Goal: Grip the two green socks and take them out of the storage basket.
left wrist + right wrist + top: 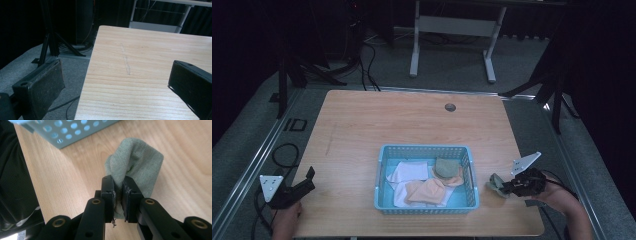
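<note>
1. On the right side of the wooden table [362,125], the right gripper [507,187] sits low, just past the right wall of the blue basket [426,150].
2. Its two black jaws are pressed together on a small grey-green cloth [136,162]. The cloth is pinched tight between them.
3. In the right gripper view, the cloth bunches up above the jaws and hangs over the wood. I cannot tell if it touches the table.
4. In the high view, the cloth [496,183] is outside the basket, near its right wall but not touching it.
5. The person's right hand [557,197] holds this gripper from the table's right edge.
6. The basket stands near the middle of the table. It has little round holes in its walls.
7. Inside the basket lie a white cloth [404,172], two orange cloths [427,190] and another grey-green cloth [446,167].
8. The left gripper [307,181] is at the table's front left corner, well away from the basket.
9. Its jaws are wide apart, with nothing between them. One jaw is over the floor and one over the wood.
</note>
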